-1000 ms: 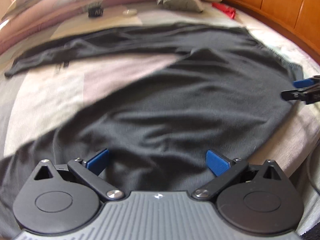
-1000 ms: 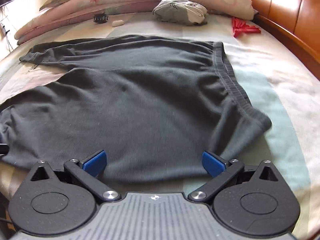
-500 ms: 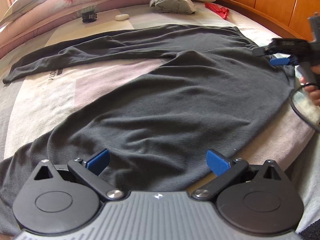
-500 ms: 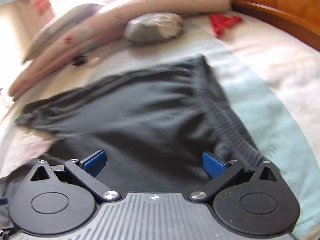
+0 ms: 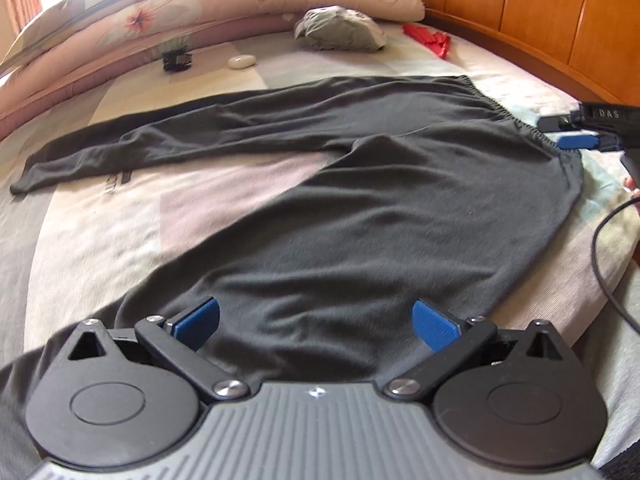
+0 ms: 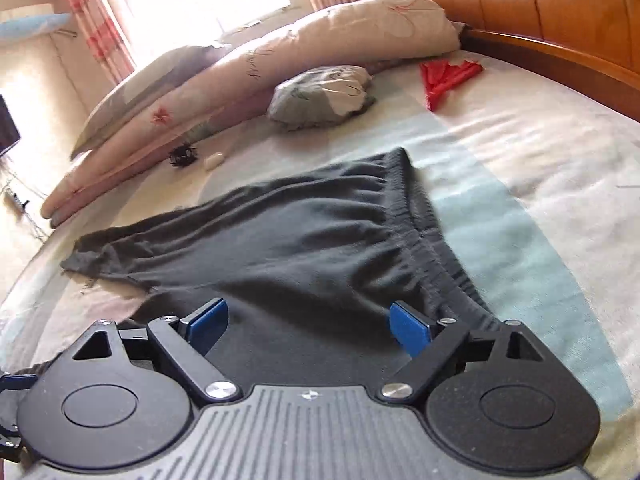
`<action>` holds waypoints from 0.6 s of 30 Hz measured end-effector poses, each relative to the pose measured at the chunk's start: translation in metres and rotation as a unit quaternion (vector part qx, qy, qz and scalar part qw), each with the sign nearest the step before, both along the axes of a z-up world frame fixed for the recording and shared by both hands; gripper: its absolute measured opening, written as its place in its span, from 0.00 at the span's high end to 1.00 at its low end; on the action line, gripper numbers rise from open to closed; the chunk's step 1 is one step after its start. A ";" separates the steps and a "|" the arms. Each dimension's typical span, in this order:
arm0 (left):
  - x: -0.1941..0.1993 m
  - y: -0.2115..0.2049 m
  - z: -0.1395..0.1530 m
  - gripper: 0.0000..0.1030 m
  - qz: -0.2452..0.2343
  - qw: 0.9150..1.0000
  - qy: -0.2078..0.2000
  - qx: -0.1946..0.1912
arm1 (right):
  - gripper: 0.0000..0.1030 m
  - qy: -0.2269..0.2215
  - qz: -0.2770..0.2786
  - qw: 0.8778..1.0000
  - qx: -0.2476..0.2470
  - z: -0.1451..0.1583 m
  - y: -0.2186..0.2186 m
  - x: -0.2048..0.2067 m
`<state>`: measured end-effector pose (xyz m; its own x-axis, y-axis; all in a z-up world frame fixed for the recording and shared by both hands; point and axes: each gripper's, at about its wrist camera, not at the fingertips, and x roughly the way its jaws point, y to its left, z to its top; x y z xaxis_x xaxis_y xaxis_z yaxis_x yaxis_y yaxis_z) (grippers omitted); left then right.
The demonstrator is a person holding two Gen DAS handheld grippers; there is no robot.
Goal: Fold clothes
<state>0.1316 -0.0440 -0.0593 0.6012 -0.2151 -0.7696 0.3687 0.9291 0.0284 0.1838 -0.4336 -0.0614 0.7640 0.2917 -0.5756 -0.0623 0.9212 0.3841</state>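
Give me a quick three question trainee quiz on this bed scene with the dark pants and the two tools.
1. True or false: the dark pants lie spread flat on the bed.
2. What colour is the small item near the headboard?
3. Which is nearer the waistband: A, left tool; B, right tool?

Key: 1 true. 2 red. 3 B; its jaws are closing, with nothing pinched between its pads yet.
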 end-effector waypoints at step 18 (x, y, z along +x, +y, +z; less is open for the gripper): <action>0.178 0.028 -0.013 0.01 -0.030 0.999 0.002 -0.045 | 0.14 0.037 -0.013 0.992 -0.120 -0.005 0.076 0.129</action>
<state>0.3100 -0.0164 -0.0727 0.5819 -0.3185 -0.7483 0.4231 0.9044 -0.0560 0.3123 -0.3574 -0.0669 0.7223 0.1210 -0.6810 -0.0180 0.9875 0.1564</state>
